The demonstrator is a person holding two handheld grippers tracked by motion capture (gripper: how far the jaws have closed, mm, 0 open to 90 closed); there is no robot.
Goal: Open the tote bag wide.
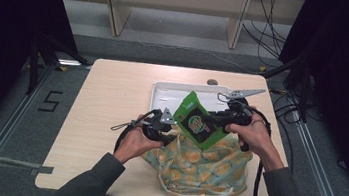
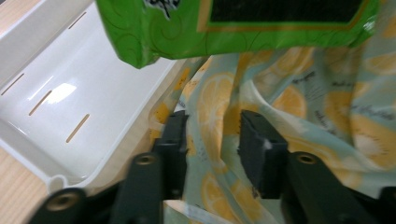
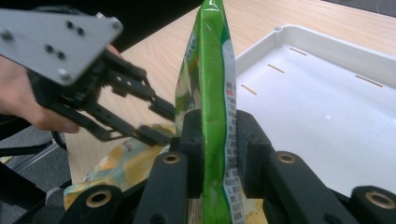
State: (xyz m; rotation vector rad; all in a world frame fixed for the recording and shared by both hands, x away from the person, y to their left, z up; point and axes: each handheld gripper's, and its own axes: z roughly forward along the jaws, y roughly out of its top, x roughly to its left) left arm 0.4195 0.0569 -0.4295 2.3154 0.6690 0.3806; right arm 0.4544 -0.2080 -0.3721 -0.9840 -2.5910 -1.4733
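A green snack packet [image 1: 199,120] was held upright and clear of the desk [image 1: 112,95], above the mouth of a lemon-printed cloth bag [image 1: 199,169] that lay slumped at the near edge; the packet was judged to be on its way out of the bag toward the white tray [image 1: 163,87] just behind it, or the reverse, which could not be told from the pictures. The right tool [image 3: 215,154] was clenched on the packet, its two black pads pressed flat against the packet's narrow sides near the lower seam, so that the packet stood edge-on in the right gripper view with the tray beyond it. The left tool [image 2: 212,149] was kept low at the bag's rim, presumably to steady the cloth while the packet was handled. Its jaws stood partly apart, with a fold of the lemon fabric lying between them; the pads were not seen to press on that fold, so the cloth was taken as released rather than grasped. In the left gripper view the packet hung just above the bag, beside the tray's near wall [image 2: 135,135].
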